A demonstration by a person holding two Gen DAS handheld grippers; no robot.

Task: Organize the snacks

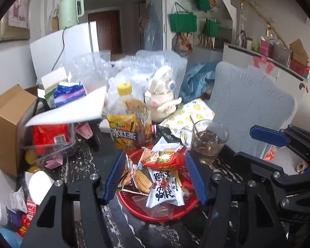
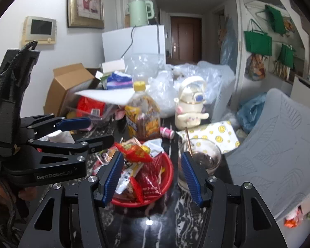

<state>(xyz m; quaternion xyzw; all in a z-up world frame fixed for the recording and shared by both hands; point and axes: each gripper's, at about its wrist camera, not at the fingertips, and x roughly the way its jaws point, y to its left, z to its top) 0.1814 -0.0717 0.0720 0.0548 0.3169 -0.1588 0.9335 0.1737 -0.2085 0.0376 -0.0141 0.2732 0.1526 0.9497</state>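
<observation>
A red round basket [image 1: 171,217] heaped with wrapped snacks sits on the dark marbled table; it also shows in the right wrist view [image 2: 167,173]. My left gripper [image 1: 155,177] is open, its blue fingers on either side of the snack pile, over the basket. A red-gold packet [image 1: 167,159] and a white packet [image 1: 165,192] lie on top. My right gripper [image 2: 153,177] is open and empty, just in front of the basket. The right gripper shows in the left wrist view [image 1: 268,136], and the left gripper shows in the right wrist view [image 2: 76,124], both open.
An iced tea bottle [image 1: 128,122] stands behind the basket. A glass cup [image 1: 208,140] with brown liquid stands to its right. A cream character bottle [image 1: 161,97], a smiley-print box [image 1: 188,113], a clear container [image 1: 49,138], a cardboard box [image 1: 8,115] and plastic bags crowd the back.
</observation>
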